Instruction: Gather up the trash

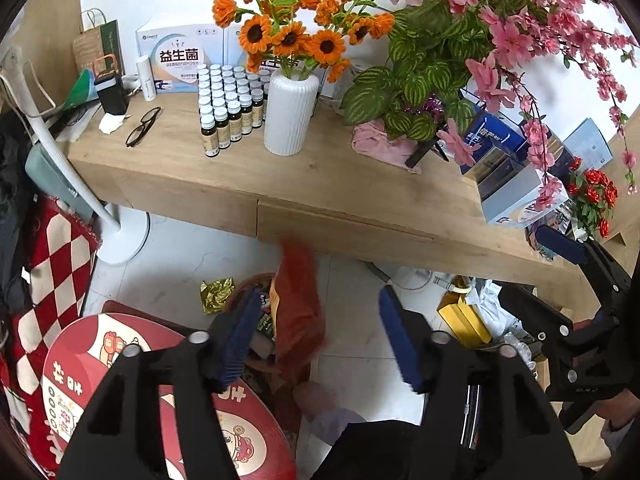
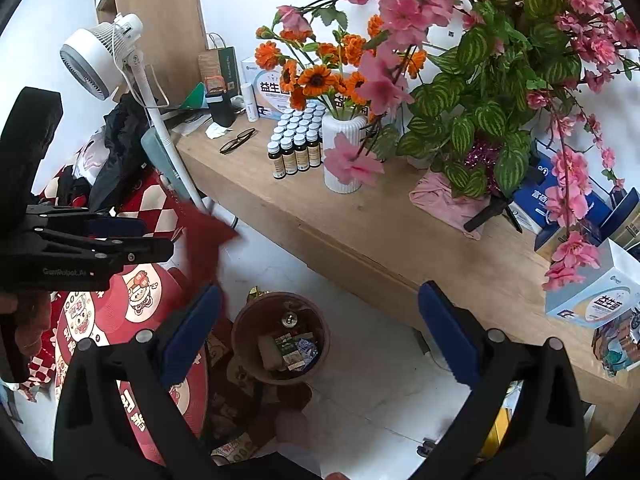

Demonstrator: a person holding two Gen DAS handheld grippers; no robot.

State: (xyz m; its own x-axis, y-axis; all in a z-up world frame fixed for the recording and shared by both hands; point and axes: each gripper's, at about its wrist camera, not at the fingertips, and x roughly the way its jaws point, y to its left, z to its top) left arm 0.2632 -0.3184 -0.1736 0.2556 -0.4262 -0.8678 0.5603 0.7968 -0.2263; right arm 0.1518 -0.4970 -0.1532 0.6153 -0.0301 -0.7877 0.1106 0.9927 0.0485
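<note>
A long wooden table (image 1: 328,184) runs along a white wall, over a pale marbled tile floor (image 2: 372,364). On the table stand a white ribbed vase (image 1: 289,114) of orange flowers, a block of small brown bottles (image 1: 228,110), spectacles (image 1: 142,126) and printed boxes; pink blossom hangs in from one o'clock. A white pedestal fan (image 2: 102,62) stands at ten o'clock in the right wrist view.

On the floor below the table sits a round brown bin (image 2: 245,338), already holding wrappers. A red snack wrapper (image 1: 298,312) is blurred in mid-air over it, its long axis roughly upright, running from twelve to six o'clock (its lower end spreads wider).

The left gripper (image 1: 318,334) has its jaws parted, released, with the wrapper showing between them but untouched. The right gripper (image 2: 320,332) also has its jaws wide apart, empty, the bin seen between them. A crumpled gold foil (image 1: 216,292) lies beside the bin.
</note>
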